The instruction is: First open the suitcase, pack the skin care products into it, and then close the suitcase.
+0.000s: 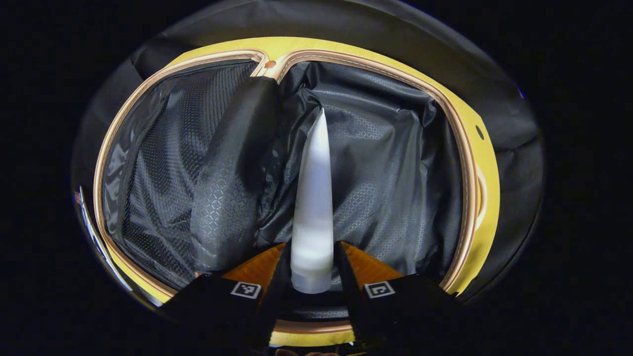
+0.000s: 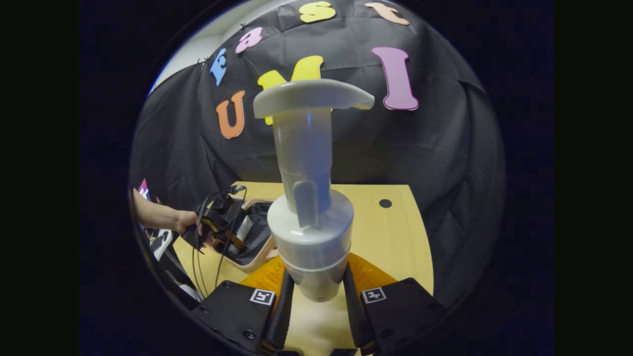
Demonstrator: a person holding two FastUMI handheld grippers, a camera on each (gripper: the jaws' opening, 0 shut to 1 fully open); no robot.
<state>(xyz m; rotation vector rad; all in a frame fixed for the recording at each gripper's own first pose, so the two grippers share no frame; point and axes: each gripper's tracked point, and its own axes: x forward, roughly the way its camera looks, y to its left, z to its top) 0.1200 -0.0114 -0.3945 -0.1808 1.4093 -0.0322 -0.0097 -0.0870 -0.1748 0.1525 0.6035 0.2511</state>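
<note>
The yellow suitcase point(image 1: 487, 188) lies open under my left gripper point(image 1: 311, 262), its black lining and mesh pocket point(image 1: 168, 163) exposed. That gripper is shut on a white tube point(image 1: 314, 198), cap end between the fingers, the flat tip pointing into the right half of the case. My right gripper point(image 2: 314, 282) is shut on the base of a white pump bottle point(image 2: 309, 198), held upright above the wooden table point(image 2: 390, 232). In the right gripper view, a hand holds the other gripper point(image 2: 217, 222) over the open suitcase point(image 2: 257, 232) at the left.
A black fabric divider flap point(image 1: 232, 178) hangs down the middle of the case between its halves. A dark round hole point(image 2: 385, 203) marks the tabletop behind the bottle. Cables point(image 2: 203, 257) trail from the far gripper. The booth's black cloth closes the back.
</note>
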